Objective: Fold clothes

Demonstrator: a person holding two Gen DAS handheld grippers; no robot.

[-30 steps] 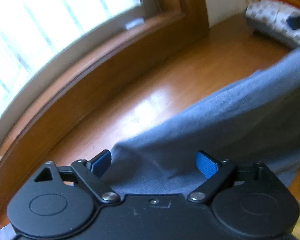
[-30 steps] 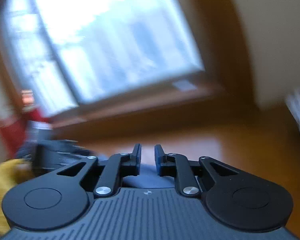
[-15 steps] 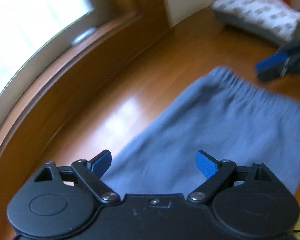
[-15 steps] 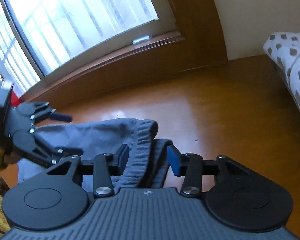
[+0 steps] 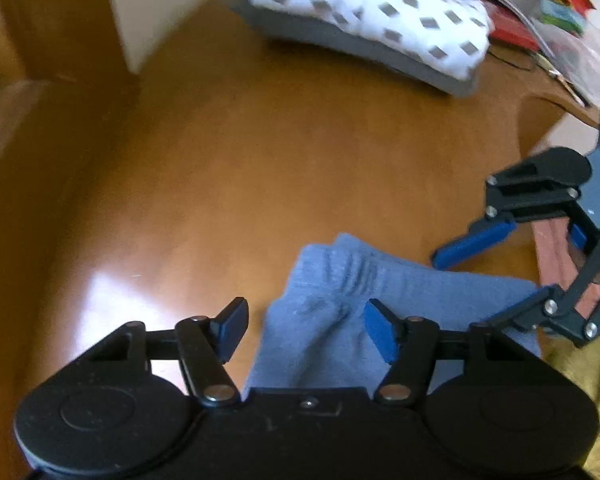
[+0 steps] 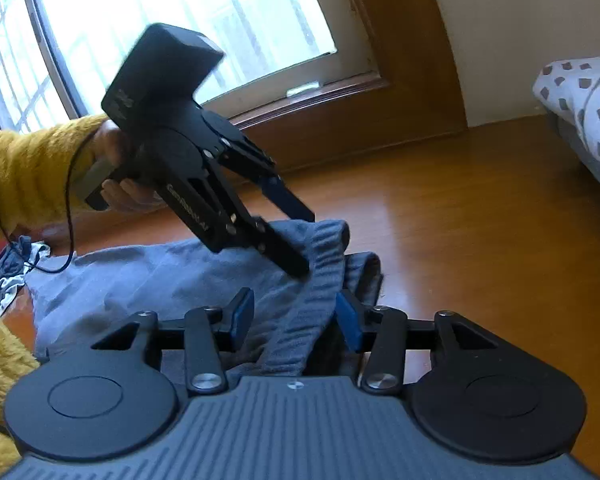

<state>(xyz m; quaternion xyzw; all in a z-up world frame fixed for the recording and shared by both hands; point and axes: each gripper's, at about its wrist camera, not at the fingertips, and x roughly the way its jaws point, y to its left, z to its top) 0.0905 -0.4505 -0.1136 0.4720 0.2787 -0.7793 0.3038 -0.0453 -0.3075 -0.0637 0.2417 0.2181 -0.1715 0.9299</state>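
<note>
Left gripper (image 5: 306, 330) points steeply down over the ribbed waistband end of the blue-grey garment (image 5: 340, 320), its jaws closing with a bunched fold of cloth between them; the blue pads do not visibly press the fabric, so nothing is gripped yet. Seen from the right wrist camera, the same left gripper (image 6: 306, 242), carried by a hand (image 6: 120, 184) in a fuzzy yellow sleeve (image 6: 24, 160), descends onto the garment (image 6: 160, 272) at the waistband, one finger touching or just above the ribbing. Right gripper (image 6: 294, 318) sits low at the near edge of the waistband, jaws part open, with the ribbed band lying loose between the pads; it is released rather than clamped. From the left wrist view the right gripper (image 5: 488, 280) is at the far side of the cloth, its fingers apart. Garment lies flat on the wooden worktop (image 5: 240, 160), waistband turned up slightly toward the window (image 6: 180, 20). A patterned pillow (image 5: 372, 20) lies well apart at the worktop's far end. Judgement: both grippers are placed at the waistband to take hold of it together for a fold; a shallow pinch by the left gripper risks catching only one layer.
</note>
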